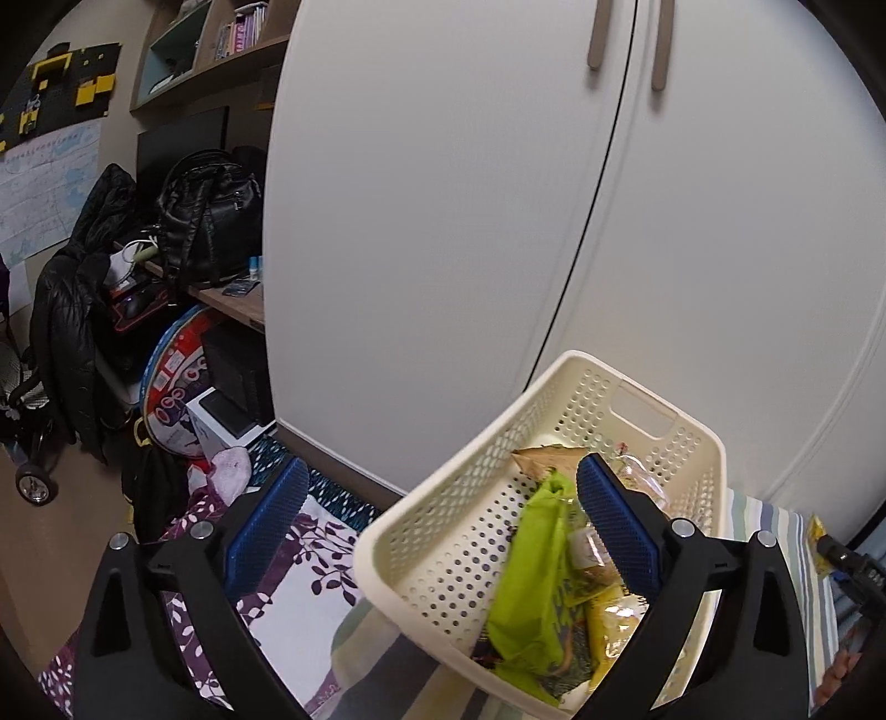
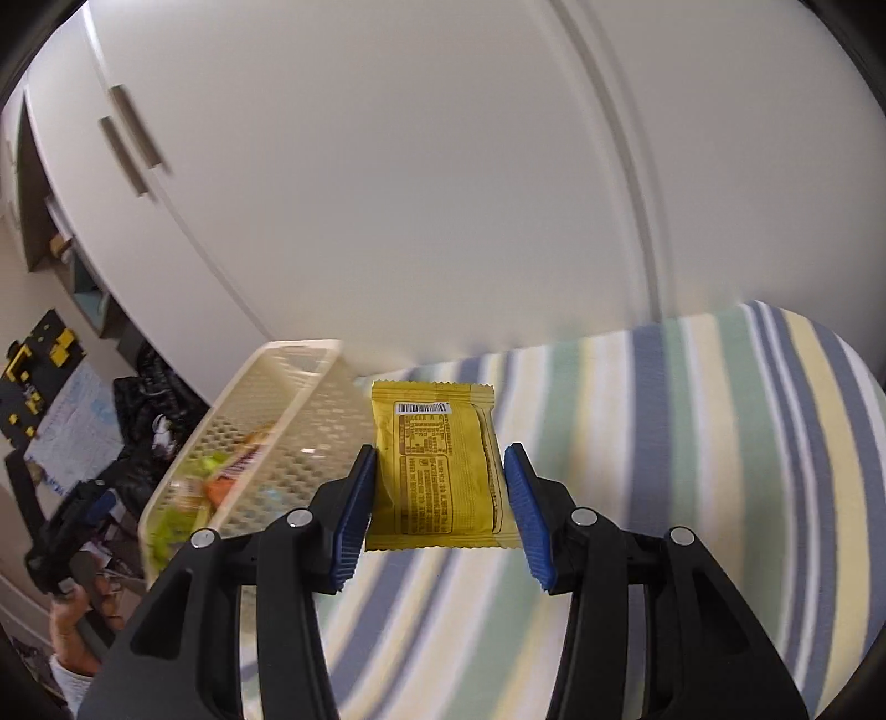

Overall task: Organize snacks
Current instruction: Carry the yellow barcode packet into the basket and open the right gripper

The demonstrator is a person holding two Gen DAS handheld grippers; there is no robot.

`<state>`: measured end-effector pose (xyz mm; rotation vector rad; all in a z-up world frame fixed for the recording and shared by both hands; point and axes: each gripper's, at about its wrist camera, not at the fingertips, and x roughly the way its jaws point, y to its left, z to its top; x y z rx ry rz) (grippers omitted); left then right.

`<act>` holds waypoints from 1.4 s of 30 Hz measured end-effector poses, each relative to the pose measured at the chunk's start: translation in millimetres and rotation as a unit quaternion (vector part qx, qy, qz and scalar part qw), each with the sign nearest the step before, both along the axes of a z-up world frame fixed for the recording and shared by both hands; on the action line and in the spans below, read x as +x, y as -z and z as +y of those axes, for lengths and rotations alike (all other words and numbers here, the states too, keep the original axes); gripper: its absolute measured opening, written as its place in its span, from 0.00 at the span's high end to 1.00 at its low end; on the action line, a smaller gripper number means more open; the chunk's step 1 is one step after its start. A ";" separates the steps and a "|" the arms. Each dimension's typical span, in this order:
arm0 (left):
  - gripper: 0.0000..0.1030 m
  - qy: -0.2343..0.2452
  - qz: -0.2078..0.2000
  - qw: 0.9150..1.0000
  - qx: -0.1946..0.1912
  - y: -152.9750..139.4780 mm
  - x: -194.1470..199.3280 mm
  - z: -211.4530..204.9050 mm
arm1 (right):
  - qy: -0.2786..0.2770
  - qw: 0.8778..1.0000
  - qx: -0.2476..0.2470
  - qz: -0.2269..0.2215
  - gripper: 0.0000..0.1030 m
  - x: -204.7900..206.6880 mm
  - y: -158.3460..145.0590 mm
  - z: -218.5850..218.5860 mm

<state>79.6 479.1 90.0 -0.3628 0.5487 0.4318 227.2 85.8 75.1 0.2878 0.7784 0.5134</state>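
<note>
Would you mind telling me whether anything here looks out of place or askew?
One yellow snack packet lies outside the cream basket, barcode side up on the striped cover, between the open right gripper fingers. The basket sits tilted.

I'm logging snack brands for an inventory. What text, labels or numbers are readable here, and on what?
Nothing can be read for sure.
Yellow packet: a barcode and blocks of small print, too small to read.
Round box: large red characters, distorted and partly hidden, unreadable.
Book spines: too small.
Wall chart: too faint.
Snacks in the basket: print blurred or hidden.
</note>
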 end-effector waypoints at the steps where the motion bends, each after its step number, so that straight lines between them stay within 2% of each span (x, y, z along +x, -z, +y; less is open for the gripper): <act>1: 0.04 -0.002 0.002 1.000 0.005 0.3 -0.5 0.9 | -0.011 1.000 0.000 -0.003 0.54 -2.4 -6.8 14.3; 4: 0.03 -0.018 0.007 0.999 0.025 -1.0 -4.2 4.8 | -0.043 0.999 -0.001 -0.012 0.54 -10.0 -21.3 55.0; 10: 0.03 -0.043 -0.004 0.998 0.035 -6.0 -15.6 17.5 | -0.112 0.993 -0.021 -0.024 0.54 -35.8 -35.8 129.0; 15: 0.03 -0.047 -0.009 0.999 0.022 -5.3 -19.6 23.6 | -0.141 0.988 -0.060 -0.021 0.54 -46.5 -27.9 180.7; 21: 0.03 -0.042 -0.019 0.999 0.012 -7.0 -22.3 24.2 | -0.156 0.980 -0.127 0.005 0.54 -45.4 0.2 235.1; 31: 0.03 -0.049 -0.023 0.999 -0.003 -5.6 -24.9 29.9 | -0.181 0.970 -0.165 0.015 0.54 -44.5 16.8 280.8; 35: 0.03 -0.051 -0.022 0.998 0.000 -5.7 -24.1 28.7 | -0.194 0.966 -0.168 0.023 0.54 -44.8 19.4 285.1; 39: 0.03 -0.051 -0.024 0.998 -0.001 -5.7 -25.4 29.6 | -0.190 0.968 -0.160 0.019 0.54 -47.3 16.8 279.6; 41: 0.03 -0.053 -0.025 0.998 -0.003 -5.5 -25.8 29.9 | -0.179 0.971 -0.161 0.004 0.49 -49.9 10.5 274.6; 42: 0.03 -0.053 -0.026 0.998 -0.005 -5.5 -26.2 29.9 | -0.172 0.972 -0.162 -0.006 0.40 -50.9 6.5 272.9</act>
